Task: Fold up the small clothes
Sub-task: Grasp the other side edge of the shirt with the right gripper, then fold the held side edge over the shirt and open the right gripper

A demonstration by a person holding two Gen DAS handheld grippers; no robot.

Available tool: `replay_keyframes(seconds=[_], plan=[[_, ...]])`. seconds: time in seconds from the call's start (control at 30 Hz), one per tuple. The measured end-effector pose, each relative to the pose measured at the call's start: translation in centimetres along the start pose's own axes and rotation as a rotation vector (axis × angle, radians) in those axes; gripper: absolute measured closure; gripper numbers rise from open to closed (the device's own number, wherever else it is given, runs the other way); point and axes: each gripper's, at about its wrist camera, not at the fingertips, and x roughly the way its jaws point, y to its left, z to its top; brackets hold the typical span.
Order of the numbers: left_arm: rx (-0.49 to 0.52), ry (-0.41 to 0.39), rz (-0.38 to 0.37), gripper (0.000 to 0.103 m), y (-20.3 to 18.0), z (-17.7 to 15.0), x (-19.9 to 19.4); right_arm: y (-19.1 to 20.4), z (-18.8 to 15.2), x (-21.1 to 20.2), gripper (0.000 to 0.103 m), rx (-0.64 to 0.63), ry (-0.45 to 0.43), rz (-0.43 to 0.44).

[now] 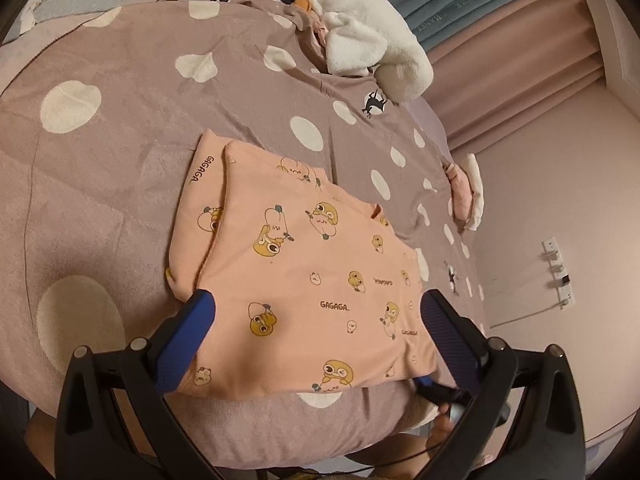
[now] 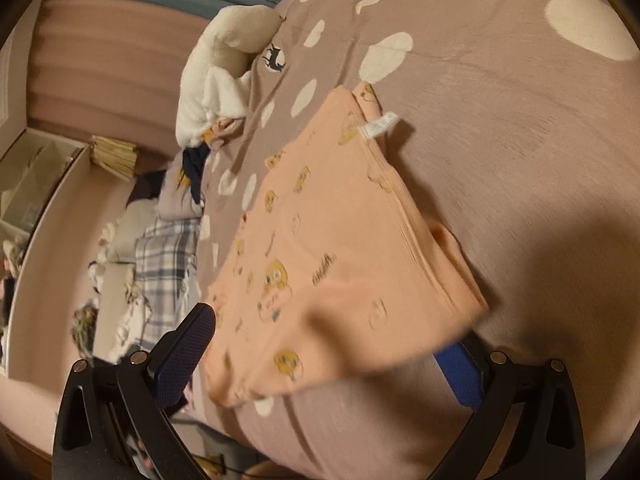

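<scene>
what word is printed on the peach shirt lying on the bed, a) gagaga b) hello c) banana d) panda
a: the left wrist view shows "GAGAGA" printed in dark letters on the peach shirt, among its yellow cartoon figures, where it lies on the dotted bedcover.

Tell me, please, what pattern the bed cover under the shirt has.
The bed cover is mauve with large cream spots, clearest in the left wrist view.
</scene>
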Motion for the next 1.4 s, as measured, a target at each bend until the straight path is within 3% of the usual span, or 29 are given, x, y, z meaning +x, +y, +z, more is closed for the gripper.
replay_keyframes(seconds=[0.2, 0.43, 0.6, 0.7, 0.97, 1.1, 1.3, 1.4], plan=[[-0.012, -0.026, 0.007, 0.0, 0.2, 0.0, 0.0, 0.5, 1.8, 1.5, 0.001, 0.037, -0.061, -0.027], [-0.018, -0.024, 0.049, 0.0, 0.7, 0.3, 0.5, 1.2, 2.8, 2.4, 0.003, -0.018, -0.037, -0.109], [0.049, -0.021, 0.099, 0.0, 0.2, 0.3, 0.8, 0.4, 2.9, 1.8, 0.023, -0.043, -0.051, -0.11], [0.042, -0.025, 0.109, 0.0, 0.1, 0.3, 1.2, -0.1, 2.9, 1.2, 0.042, -0.035, -0.053, -0.137], [0.093, 0.008, 0.104, 0.0, -1.1, -0.1, 2.1, 0.4, 2.5, 1.0, 0.061, -0.101, -0.051, -0.21], [0.076, 0.032, 0.092, 0.0, -0.8, -0.2, 2.3, 0.2, 2.5, 1.2, 0.08, -0.094, -0.047, -0.181], [0.057, 0.01, 0.151, 0.0, 0.2, 0.1, 1.5, 0.5, 2.5, 1.4, 0.084, -0.087, -0.046, -0.153], [0.031, -0.002, 0.146, 0.0, 0.8, 0.2, 1.0, 1.5, 2.4, 1.2, 0.087, -0.1, -0.067, -0.139]])
